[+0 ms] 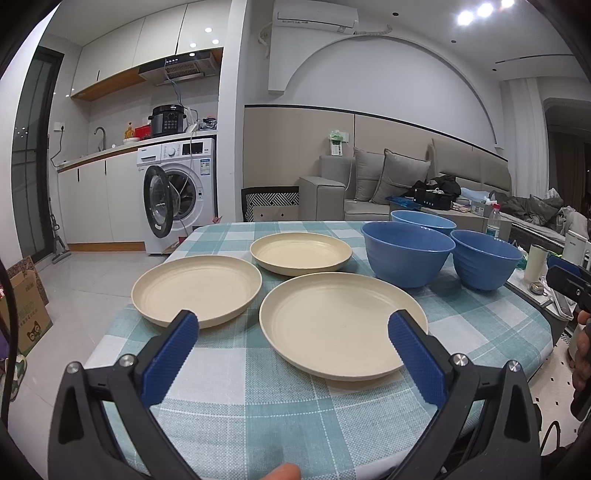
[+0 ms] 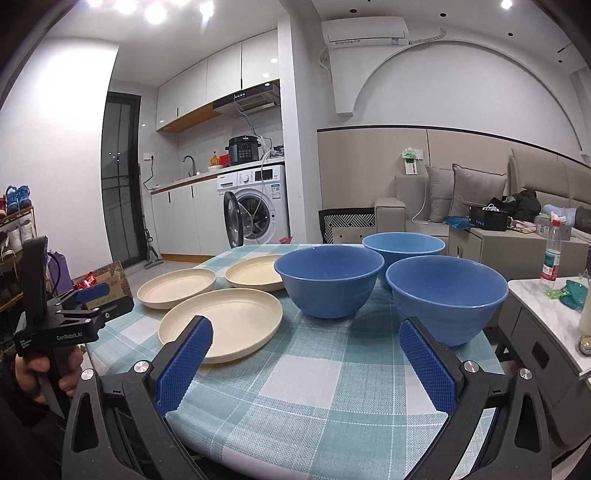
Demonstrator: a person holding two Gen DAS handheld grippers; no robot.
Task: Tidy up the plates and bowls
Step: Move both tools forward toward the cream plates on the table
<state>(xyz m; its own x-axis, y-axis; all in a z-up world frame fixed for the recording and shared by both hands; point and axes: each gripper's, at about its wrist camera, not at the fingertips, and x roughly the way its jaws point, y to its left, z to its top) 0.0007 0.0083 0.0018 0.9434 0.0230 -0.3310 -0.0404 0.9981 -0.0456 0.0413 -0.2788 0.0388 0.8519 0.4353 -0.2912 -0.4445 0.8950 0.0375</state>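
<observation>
Both claws hang spread and empty — the left claw [image 1: 293,349] just short of the nearest cream plate [image 1: 341,325], the right claw [image 2: 306,356] before three blue bowls [image 2: 445,295] on the checked tabletop [image 2: 314,398]. Shallow rims could slip from the pads — or a bowl near the edge get nudged off.

We record white walls and a pale tiled floor [image 1: 96,273]. On the kitchen counter [image 2: 192,180] stand a tap and a black pressure cooker [image 2: 243,149], near its right end; beneath that end sits a white washing machine [image 2: 262,206], door open. White upper cabinets [image 2: 221,77] and a range hood [image 2: 251,101] hang above. We list a beige sofa [image 1: 369,192] with grey cushions, a wall air conditioner [image 1: 316,16], a dark glazed door [image 2: 120,177], and lit ceiling spotlights [image 2: 155,13].
</observation>
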